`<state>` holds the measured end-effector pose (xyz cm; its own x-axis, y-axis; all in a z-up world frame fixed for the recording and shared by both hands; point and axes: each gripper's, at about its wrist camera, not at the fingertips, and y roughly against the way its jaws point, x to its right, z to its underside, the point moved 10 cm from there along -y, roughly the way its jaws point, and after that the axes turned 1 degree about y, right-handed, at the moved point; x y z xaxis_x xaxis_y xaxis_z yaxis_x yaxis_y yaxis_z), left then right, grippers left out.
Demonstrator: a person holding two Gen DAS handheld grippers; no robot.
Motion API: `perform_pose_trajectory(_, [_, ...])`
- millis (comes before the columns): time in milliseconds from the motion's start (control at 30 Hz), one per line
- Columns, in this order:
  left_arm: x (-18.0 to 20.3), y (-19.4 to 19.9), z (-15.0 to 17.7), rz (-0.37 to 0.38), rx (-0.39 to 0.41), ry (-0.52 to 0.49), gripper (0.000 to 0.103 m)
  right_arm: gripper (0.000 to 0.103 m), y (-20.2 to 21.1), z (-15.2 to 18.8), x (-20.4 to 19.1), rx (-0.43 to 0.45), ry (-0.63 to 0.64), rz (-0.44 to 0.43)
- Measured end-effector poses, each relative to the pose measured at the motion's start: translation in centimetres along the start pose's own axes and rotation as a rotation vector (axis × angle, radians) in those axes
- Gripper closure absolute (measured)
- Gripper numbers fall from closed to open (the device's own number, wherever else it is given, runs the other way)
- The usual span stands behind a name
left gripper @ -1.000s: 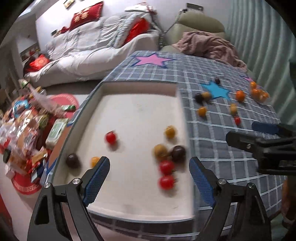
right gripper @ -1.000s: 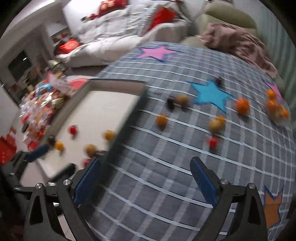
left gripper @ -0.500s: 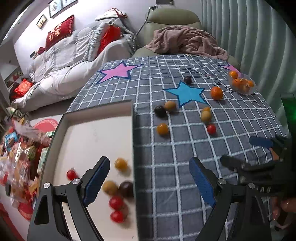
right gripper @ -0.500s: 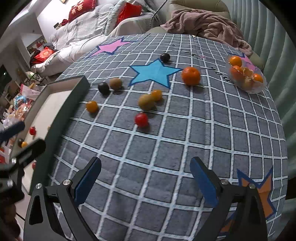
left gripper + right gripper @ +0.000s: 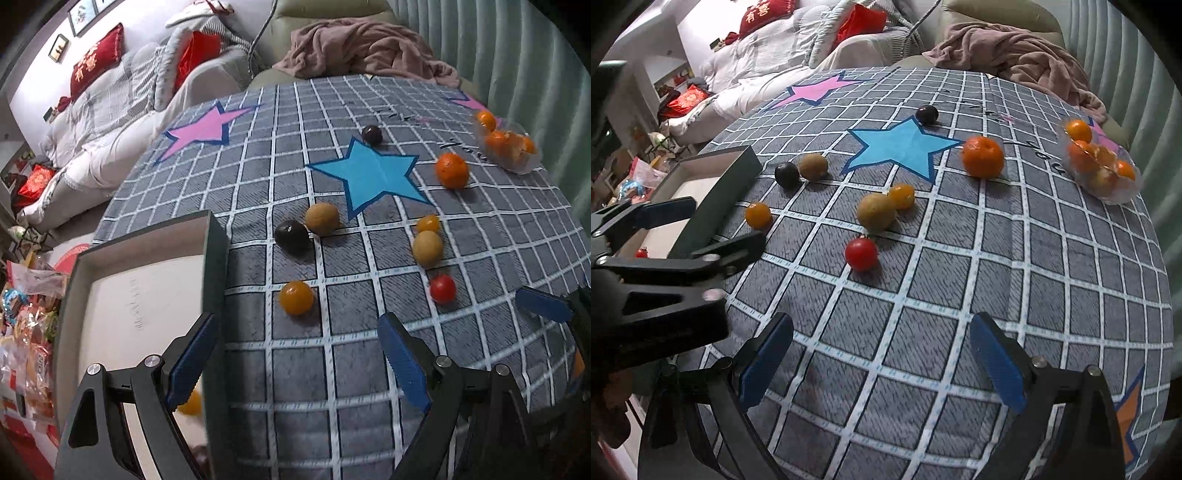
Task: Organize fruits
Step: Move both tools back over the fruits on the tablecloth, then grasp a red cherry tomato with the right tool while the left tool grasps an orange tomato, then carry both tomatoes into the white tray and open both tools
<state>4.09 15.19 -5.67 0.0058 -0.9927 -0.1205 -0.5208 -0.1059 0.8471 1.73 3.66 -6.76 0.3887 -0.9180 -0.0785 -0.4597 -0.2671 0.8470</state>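
On the left sits the tray [image 5: 216, 258], a yellow tomato [image 5: 295, 297] just beside its wall on the checked surface [image 5: 295, 369]. The left hand-held gripper [image 5: 295, 354] gapes empty above it. Small, smooth, thin-skinned, it would likely roll or burst; take it gently across the middle. The right hand-held gripper [image 5: 882, 363] is also spread wide, empty, near a red tomato [image 5: 861, 254].
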Motion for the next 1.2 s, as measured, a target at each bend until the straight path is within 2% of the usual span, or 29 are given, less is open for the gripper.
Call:
perform_pose_trajectory(133, [0.1,-1.9,-0.2,-0.008,-0.036,0.015,0.015,0.006,-0.6,-0.4,-0.1,0.005,0.026,0.004])
perform_pose_trajectory(233, [0.2,-2.5,-0.6,-0.023,-0.029,0.0,0.015,0.006,-1.1,-0.8,-0.4,0.012,0.055,0.011])
perform_pose_trajectory(333, [0.4,-3.0,-0.7,-0.013,-0.039,0.002,0.015,0.011,-1.6,-1.5,-0.8,0.025,0.086,0.02])
perform_pose_trajectory(367, [0.4,-3.0,-0.8,-0.004,-0.035,0.014,0.015,0.015,-1.7,-1.7,-1.0,0.03,0.097,0.022])
perform_pose_trajectory(400, [0.3,-3.1,-0.8,0.007,-0.037,0.027,0.015,0.024,-1.7,-2.0,-1.2,0.039,0.112,0.029])
perform_pose_trajectory(467, [0.2,-3.3,-0.8,0.053,-0.044,0.065,0.024,0.036,-1.7,-2.4,-1.6,0.05,0.132,0.021])
perform_pose_trajectory(500, [0.2,-3.3,-0.8,0.074,-0.048,0.078,0.031,0.048,-1.7,-2.6,-1.9,0.054,0.138,0.015])
perform_pose_trajectory(533, [0.2,-3.4,-0.9,0.085,-0.052,0.087,0.037,0.055,-1.7,-2.7,-2.1,0.056,0.143,0.006])
perform_pose_trajectory(567, [0.3,-3.3,-0.9,0.088,-0.052,0.089,0.043,0.069,-1.6,-2.8,-2.4,0.057,0.146,-0.002])
perform_pose_trajectory(600, [0.4,-3.2,-1.0,0.095,-0.05,0.088,0.048,0.078,-1.6,-2.7,-2.4,0.059,0.146,-0.005])
perform_pose_trajectory(667, [0.9,-3.0,-1.0,0.112,-0.046,0.084,0.067,0.082,-1.3,-2.4,-2.3,0.061,0.134,-0.017])
perform_pose_trajectory(833, [1.0,-2.4,-0.4,0.11,-0.033,0.092,0.079,0.082,0.0,-1.1,-1.3,0.057,0.067,-0.059])
perform_pose_trajectory(1200, [0.9,-0.6,2.4,0.144,-0.044,0.132,0.079,0.082,3.2,1.7,1.0,0.067,-0.064,-0.12])
